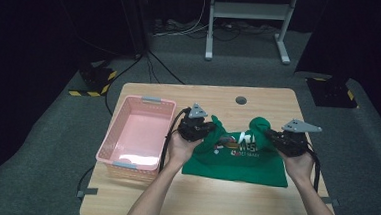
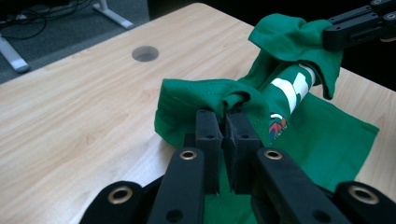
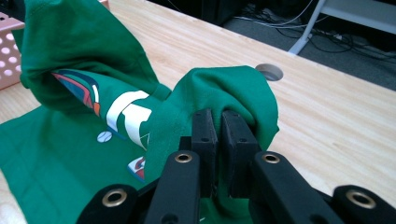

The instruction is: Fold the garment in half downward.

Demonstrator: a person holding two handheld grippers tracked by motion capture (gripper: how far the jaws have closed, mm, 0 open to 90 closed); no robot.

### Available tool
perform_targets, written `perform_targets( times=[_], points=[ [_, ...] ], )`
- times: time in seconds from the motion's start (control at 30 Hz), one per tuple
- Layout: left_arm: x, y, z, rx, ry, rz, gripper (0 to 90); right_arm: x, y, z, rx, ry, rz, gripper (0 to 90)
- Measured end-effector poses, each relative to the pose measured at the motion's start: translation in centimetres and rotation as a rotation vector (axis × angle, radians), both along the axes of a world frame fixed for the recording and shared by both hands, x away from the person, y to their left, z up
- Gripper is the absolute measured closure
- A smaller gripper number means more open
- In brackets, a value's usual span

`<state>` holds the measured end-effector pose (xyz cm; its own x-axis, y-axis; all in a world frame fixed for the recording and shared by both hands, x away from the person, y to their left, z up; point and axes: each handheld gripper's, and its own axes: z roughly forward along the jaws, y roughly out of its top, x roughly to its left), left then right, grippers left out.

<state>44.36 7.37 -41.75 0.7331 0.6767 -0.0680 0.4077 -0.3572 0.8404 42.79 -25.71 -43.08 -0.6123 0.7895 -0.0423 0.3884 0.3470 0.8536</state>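
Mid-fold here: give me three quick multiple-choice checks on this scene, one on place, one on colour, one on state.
1. The basket sits where relative to the shirt?
A. on the left gripper's side
B. on the right gripper's side
C. on top of it

2. The shirt's colour?
A. blue
B. green
C. white

3. The left gripper is
A. open above the table
B. shut on the shirt
C. shut on the basket

A: the high view shows the pink basket left of the cloth.
B: green cloth with a white print.
B: its jaws pinch a green fold.
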Motion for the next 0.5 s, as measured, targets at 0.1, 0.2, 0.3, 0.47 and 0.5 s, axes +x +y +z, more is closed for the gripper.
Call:
perform_targets(
  times=[0.1,0.2,0.3,0.47,0.5],
  points=[
    [-0.4,0.0,-0.4,0.001,0.009,-0.004,85.3,-0.5,0.0,-0.5,0.004,0.004,0.004,84.5],
    [-0.9,0.1,-0.7,-0.001,0.013,-0.009,85.3,-1.0,-0.1,-1.0,0.003,0.007,0.006,84.5],
    [-1.2,0.1,-0.9,-0.002,0.012,-0.013,85.3,-1.3,-0.3,-1.5,0.011,0.012,0.002,84.5],
    [-1.5,0.0,-1.4,-0.003,0.018,-0.013,85.3,-1.9,-0.4,-2.1,0.009,0.022,-0.002,84.5],
    [-1.6,0.0,-1.6,-0.005,0.021,-0.015,85.3,-2.1,-0.4,-2.2,0.006,0.021,-0.002,84.5]
  ],
)
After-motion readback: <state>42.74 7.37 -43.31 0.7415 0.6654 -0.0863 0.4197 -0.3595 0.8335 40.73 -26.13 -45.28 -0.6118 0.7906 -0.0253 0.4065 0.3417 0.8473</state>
